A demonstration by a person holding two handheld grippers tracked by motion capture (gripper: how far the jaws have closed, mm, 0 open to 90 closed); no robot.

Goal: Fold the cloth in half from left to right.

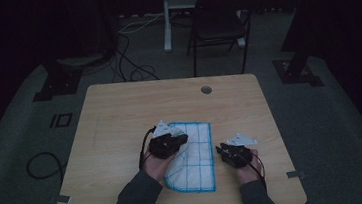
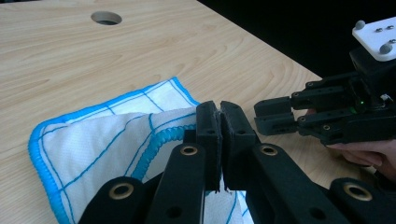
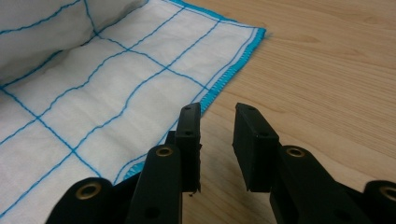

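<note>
Clamped on a lifted, blue-stitched corner of the white blue-gridded cloth [image 2: 107,140], the left hand-held gripper [image 2: 219,140] is mid-fold across the pale wooden surface [image 1: 120,113] (cloth near 6 o'clock), while the right hand-held gripper [image 3: 217,140], parted and empty, likely must pin the edge next.

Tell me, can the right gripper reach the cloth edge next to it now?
Probably yes. The right gripper has open jaws with nothing between them, right beside the blue edge of the cloth, with bare table around. The left gripper pinches another part, out of the way.
</note>
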